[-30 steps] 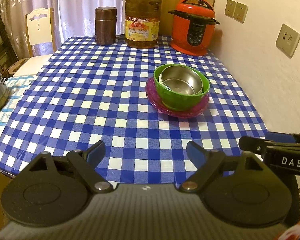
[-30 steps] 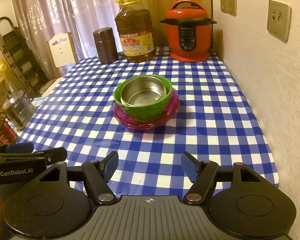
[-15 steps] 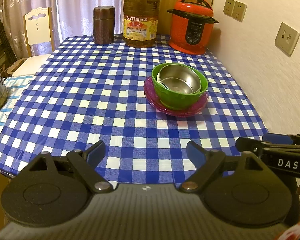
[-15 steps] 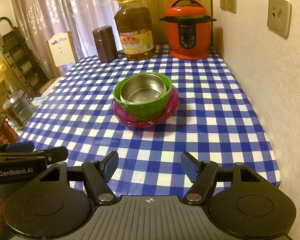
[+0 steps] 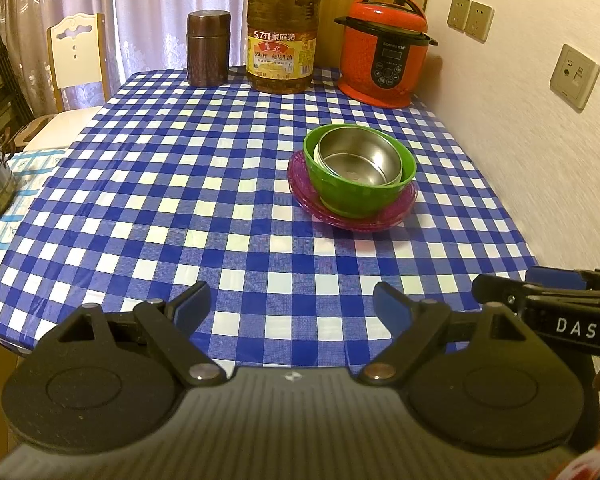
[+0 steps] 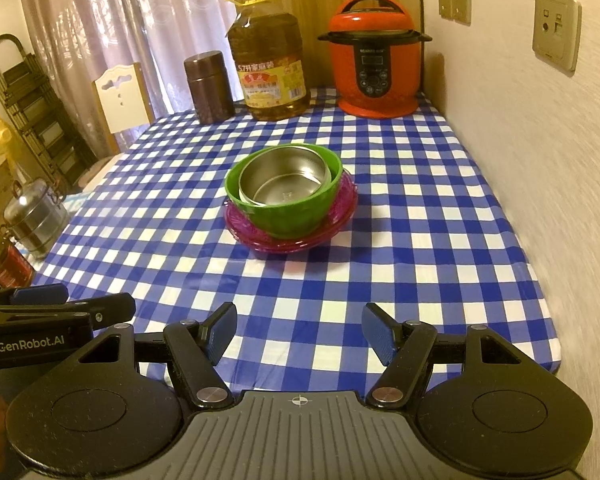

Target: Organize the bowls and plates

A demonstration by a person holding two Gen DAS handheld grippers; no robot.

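Hovering both claws, left [image 5: 290, 306] and right [image 6: 298, 332], wide and empty over the worktop's [image 5: 180, 208] near edge, we are judging the stack finished: steel bowl [image 6: 286, 182] in green bowl [image 6: 288, 220] on plate [image 6: 340, 216], mid-worktop.

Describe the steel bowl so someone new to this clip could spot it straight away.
Start at the blue-checked table against the wall; near its middle sits a pink plate. On the plate stands a green bowl, and the steel bowl is nested inside it. It is the only bare shiny metal dish in that stack.
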